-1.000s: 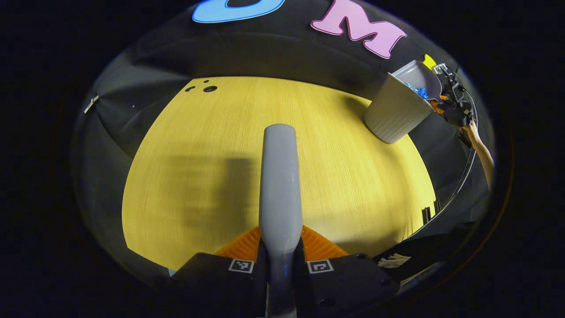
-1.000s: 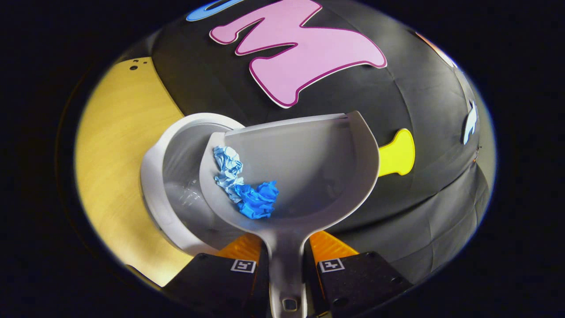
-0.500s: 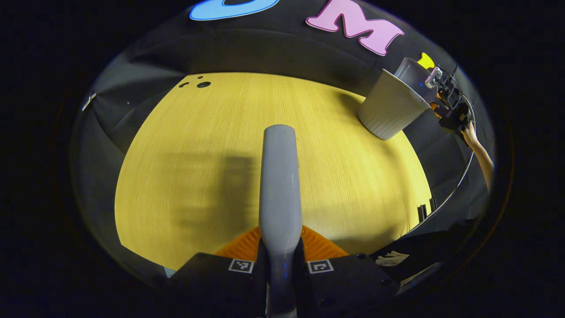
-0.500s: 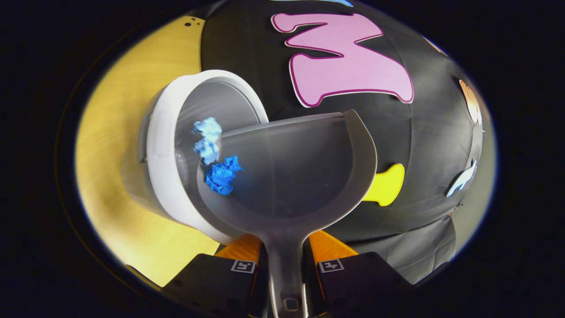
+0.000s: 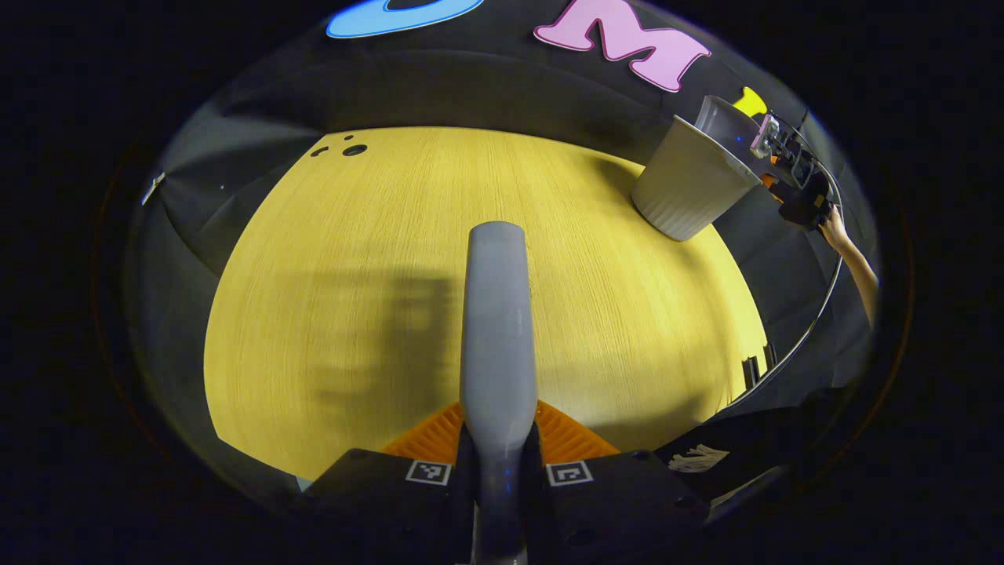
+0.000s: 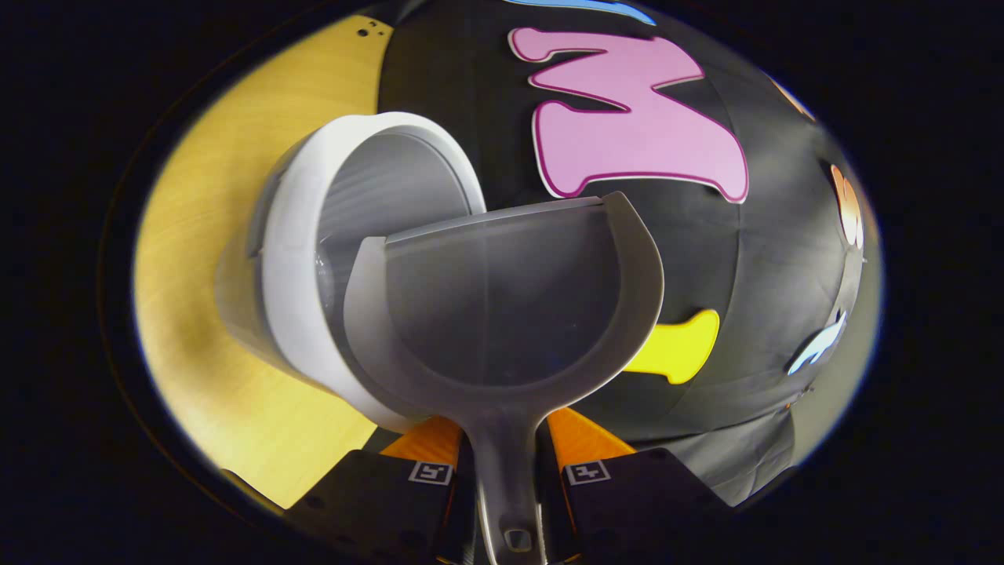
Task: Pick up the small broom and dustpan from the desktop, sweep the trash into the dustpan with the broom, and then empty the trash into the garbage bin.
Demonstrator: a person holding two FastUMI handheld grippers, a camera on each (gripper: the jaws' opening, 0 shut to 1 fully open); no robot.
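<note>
Dustpan [image 6: 502,306] now emptied, blue trash gone into bin [image 6: 314,259]; right tool [image 6: 506,479] clamped on its handle, left tool [image 5: 499,459] gripping broom [image 5: 496,314].

The right gripper [image 6: 504,451] clamps the grey dustpan [image 6: 502,306] by its handle, both fingers pressing on it. The pan's scoop is bare inside and reaches over the right rim of the white garbage bin [image 6: 302,259]. The bin stands on the yellow wooden desktop [image 6: 204,235], at its far right edge.
</note>
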